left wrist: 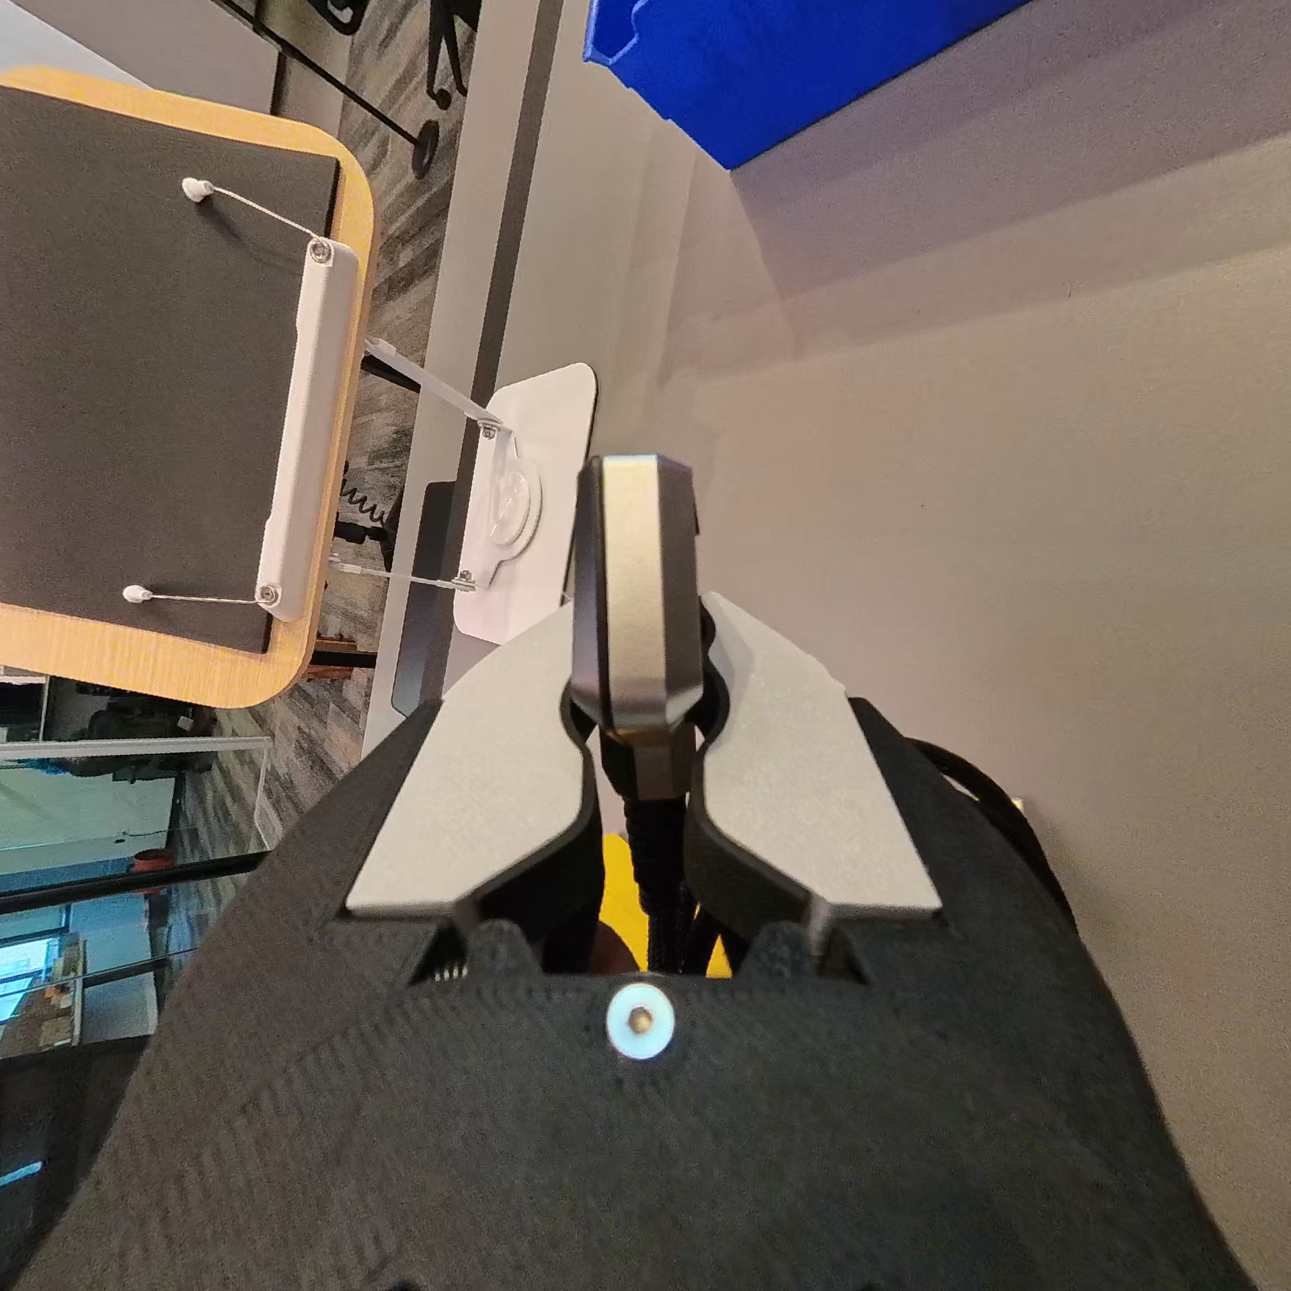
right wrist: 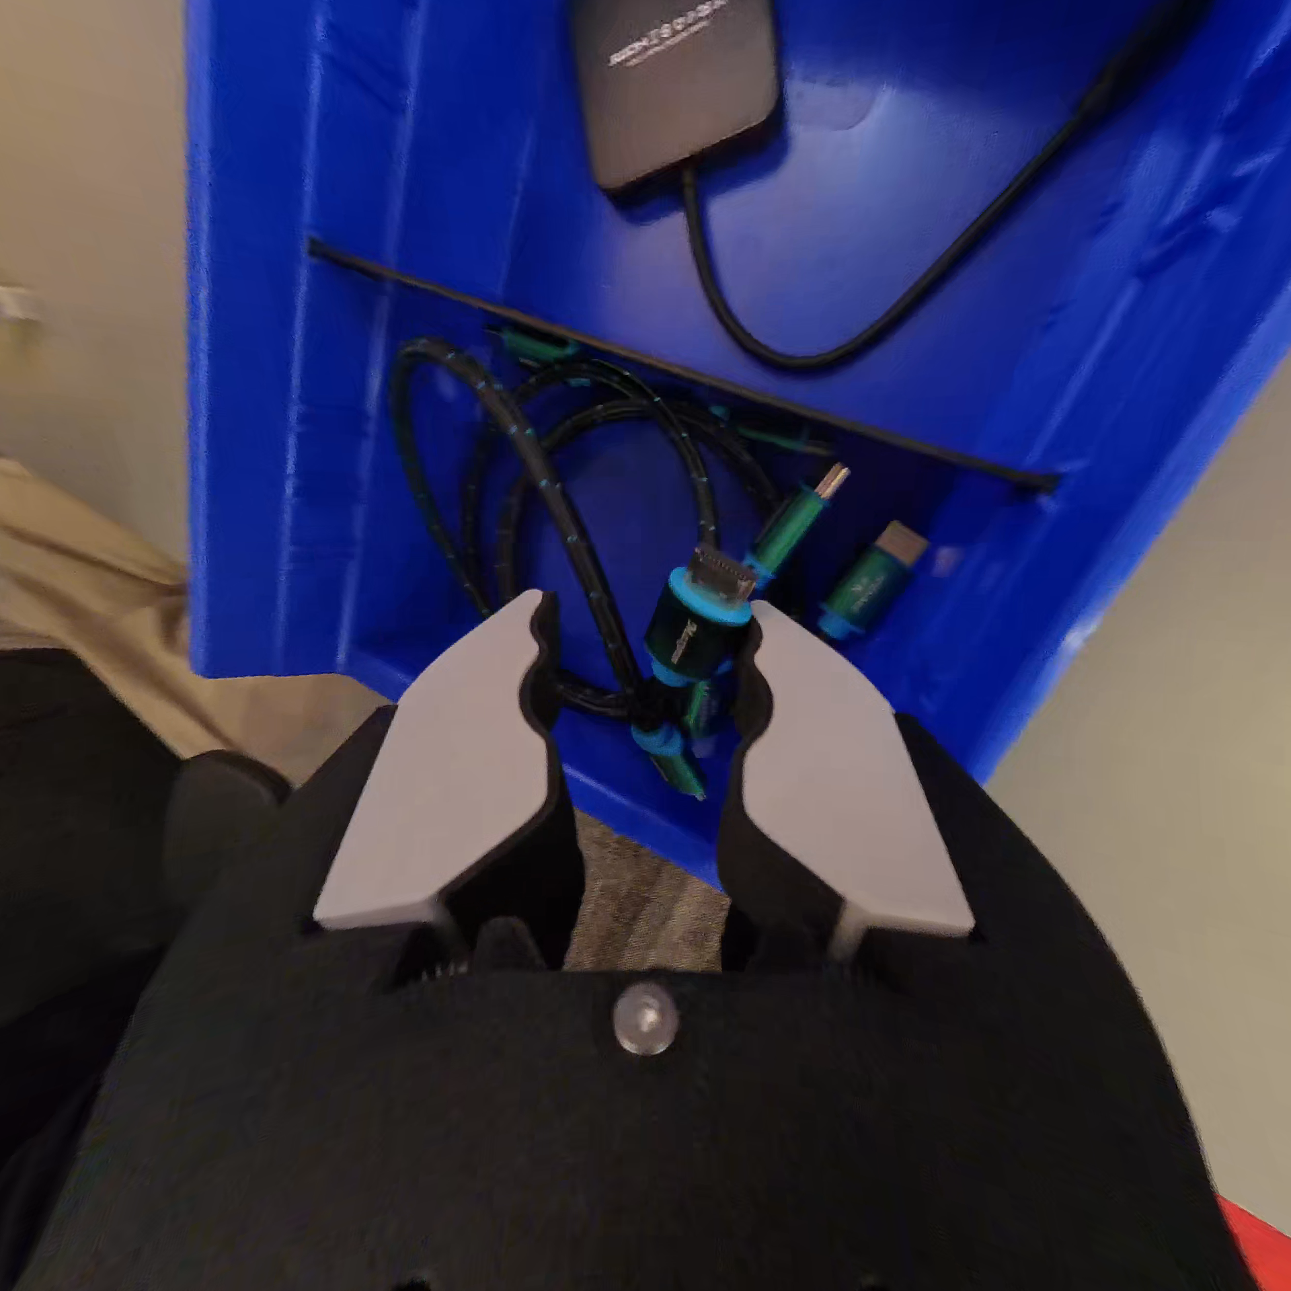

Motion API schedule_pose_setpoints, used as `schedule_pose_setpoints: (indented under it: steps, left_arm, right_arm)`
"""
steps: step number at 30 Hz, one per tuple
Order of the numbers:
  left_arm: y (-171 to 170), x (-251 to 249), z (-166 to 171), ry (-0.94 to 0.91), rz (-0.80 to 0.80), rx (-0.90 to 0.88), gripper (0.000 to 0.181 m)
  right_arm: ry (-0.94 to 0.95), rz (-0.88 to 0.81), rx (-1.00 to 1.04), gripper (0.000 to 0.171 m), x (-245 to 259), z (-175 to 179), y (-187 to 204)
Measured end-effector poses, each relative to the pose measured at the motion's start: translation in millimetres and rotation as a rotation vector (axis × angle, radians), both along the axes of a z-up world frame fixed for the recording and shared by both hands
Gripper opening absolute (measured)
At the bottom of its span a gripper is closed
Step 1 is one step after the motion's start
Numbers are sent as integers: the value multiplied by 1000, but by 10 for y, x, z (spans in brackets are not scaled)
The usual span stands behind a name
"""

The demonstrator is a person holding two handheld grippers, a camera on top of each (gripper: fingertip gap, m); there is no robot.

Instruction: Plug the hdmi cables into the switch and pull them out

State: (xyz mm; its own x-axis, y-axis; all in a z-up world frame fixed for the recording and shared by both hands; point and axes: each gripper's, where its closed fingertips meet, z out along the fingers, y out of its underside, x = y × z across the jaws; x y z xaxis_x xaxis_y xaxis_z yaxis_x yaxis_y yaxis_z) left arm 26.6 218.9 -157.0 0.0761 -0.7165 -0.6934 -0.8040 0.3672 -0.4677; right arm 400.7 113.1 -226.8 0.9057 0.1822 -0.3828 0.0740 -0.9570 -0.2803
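Observation:
In the left wrist view my left gripper is shut on the grey metal HDMI switch, held edge-on above the beige table; its black braided cable runs back between the fingers. In the right wrist view my right gripper is open over the blue bin. A green-and-blue HDMI plug stands up beside my right fingertip; I cannot tell if they touch. Two more green plugs and coiled braided cables lie in the bin's near compartment.
A black divider splits the bin; the far compartment holds a dark grey flat box with a black cable. The bin's corner shows in the left wrist view. A wood-edged desk with a dark mat and a white stand lie left. About 40 cm separates my left fingertips from my right.

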Motion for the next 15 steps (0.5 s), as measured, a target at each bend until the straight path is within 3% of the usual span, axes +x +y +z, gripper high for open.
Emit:
schedule_pose_setpoints:
  steps: [5,8,12,15]
  left_arm:
    - [19,-4,30,-17,4,6,23]
    - [11,25,100,-66,-5,7,23]
    - [-71,89,229,-152,-58,-7,23]
    - [-181,145,360,-218,-111,-25,23]
  right_arm:
    - [-240,-20,159,83,183,324,207]
    - [-373,8,304,85,131,719,332]
    - [-246,311,640,81,-934,1359,558]
    - [-140,600,826,79,-1970,1564,574]
